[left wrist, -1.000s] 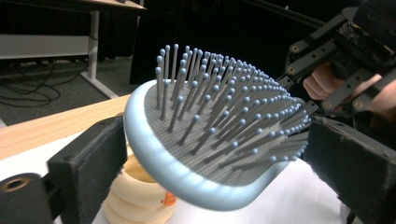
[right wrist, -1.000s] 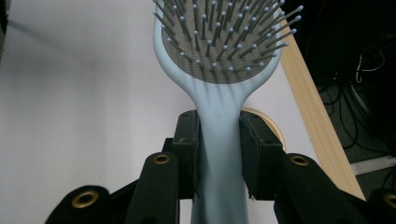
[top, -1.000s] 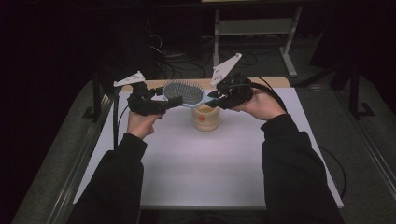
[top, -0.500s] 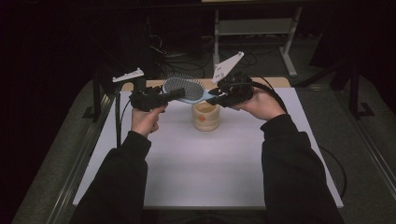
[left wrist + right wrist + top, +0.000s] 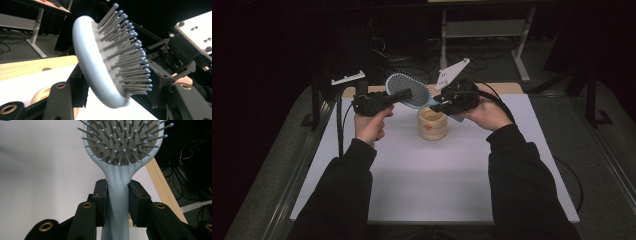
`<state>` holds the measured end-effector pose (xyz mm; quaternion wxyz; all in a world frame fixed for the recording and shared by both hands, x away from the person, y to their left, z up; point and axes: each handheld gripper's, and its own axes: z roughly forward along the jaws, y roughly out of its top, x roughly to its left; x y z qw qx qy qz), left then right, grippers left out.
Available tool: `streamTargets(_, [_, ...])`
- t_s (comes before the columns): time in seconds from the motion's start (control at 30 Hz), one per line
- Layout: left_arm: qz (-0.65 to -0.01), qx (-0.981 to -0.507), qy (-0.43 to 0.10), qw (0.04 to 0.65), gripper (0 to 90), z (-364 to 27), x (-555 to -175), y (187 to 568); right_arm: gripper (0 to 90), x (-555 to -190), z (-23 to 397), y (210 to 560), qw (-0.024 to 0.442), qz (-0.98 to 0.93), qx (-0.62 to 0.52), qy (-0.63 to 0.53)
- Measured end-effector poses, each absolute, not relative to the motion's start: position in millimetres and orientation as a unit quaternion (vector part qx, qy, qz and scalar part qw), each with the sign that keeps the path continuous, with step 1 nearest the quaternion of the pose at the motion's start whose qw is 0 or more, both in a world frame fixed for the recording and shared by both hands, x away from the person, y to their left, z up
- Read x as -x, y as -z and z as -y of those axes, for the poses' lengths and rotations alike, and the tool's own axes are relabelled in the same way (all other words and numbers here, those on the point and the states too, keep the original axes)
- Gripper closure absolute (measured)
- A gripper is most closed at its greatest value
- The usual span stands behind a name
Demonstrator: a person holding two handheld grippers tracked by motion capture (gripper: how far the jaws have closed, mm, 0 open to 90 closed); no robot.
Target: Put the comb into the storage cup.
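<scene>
A light blue paddle hairbrush (image 5: pixel 407 87) with grey bristles is held in the air above the back of the table. My right gripper (image 5: pixel 439 105) is shut on its handle; in the right gripper view both pads clamp the brush's neck (image 5: pixel 117 192) just below the head (image 5: pixel 120 145). My left gripper (image 5: pixel 404 94) comes in from the left. Its open jaws straddle the brush head (image 5: pixel 95 62), one pad behind the back and the other at the bristle tips. A small round wooden cup (image 5: pixel 432 124) stands on the mat under the brush.
A white mat (image 5: pixel 427 175) covers the table, with a wooden strip (image 5: pixel 507 88) along its far edge. Dark floor, cables and a desk frame (image 5: pixel 482 30) lie beyond. The right gripper's body (image 5: pixel 185 55) is close behind the brush in the left gripper view.
My left gripper has risen and moved right, so its jaws now sit around the brush head. The right gripper keeps hold of the handle and has barely moved.
</scene>
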<state>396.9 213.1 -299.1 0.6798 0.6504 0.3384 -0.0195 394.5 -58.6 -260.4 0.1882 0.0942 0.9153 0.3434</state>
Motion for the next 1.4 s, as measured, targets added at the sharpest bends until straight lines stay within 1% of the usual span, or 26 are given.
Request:
streamTargets(0.1, [-0.341,-0.642,0.025,0.686,47.6,-211.8,-397.3,299.3,68.7,-394.4,57.1,262.5,0.192,-0.914,-0.098,-0.343])
streamTargets(0.23, [-0.335,-0.642,0.011,0.690,52.0,-209.2,-395.1,297.6,69.1,-396.2,56.0,265.7,0.191,-0.914,-0.102,-0.344])
streamTargets(0.43, [-0.316,-0.659,-0.020,0.682,56.5,-204.1,-391.0,292.0,69.4,-398.2,53.7,270.6,0.187,-0.915,-0.108,-0.342])
streamTargets(0.87, [-0.287,-0.693,-0.050,0.660,59.6,-195.8,-391.0,278.6,68.0,-402.7,58.6,273.0,0.166,-0.908,-0.130,-0.361])
streamTargets(0.9, [-0.286,-0.695,-0.052,0.657,59.9,-194.9,-391.1,277.2,66.4,-403.1,59.3,272.9,0.164,-0.908,-0.133,-0.362])
streamTargets(1.0, [-0.281,-0.701,-0.045,0.655,59.9,-193.3,-392.4,274.8,53.0,-404.6,60.8,273.5,0.159,-0.906,-0.150,-0.363])
streamTargets(1.13, [-0.277,-0.711,-0.057,0.644,60.2,-190.5,-392.7,270.1,38.6,-406.8,65.7,274.0,0.155,-0.898,-0.171,-0.373])
streamTargets(1.17, [-0.277,-0.712,-0.059,0.642,60.1,-190.2,-392.8,269.3,33.6,-407.6,67.4,274.0,0.155,-0.895,-0.180,-0.377])
streamTargets(1.23, [-0.276,-0.713,-0.063,0.641,60.1,-189.9,-393.4,266.8,19.2,-409.7,70.7,274.9,0.157,-0.889,-0.200,-0.380])
streamTargets(1.3, [-0.276,-0.712,-0.064,0.643,60.1,-190.0,-394.0,265.1,16.3,-411.3,73.6,275.4,0.158,-0.887,-0.214,-0.377])
streamTargets(1.33, [-0.276,-0.713,-0.066,0.642,60.1,-190.1,-394.6,264.2,12.1,-411.8,75.6,276.2,0.155,-0.886,-0.217,-0.380])
streamTargets(1.37, [-0.276,-0.713,-0.066,0.642,60.1,-190.1,-394.6,264.2,12.1,-411.8,75.6,276.2,0.155,-0.886,-0.217,-0.380])
streamTargets(1.4, [-0.276,-0.715,-0.072,0.639,60.1,-189.9,-395.4,262.1,10.0,-412.0,77.4,276.9,0.154,-0.885,-0.221,-0.381])
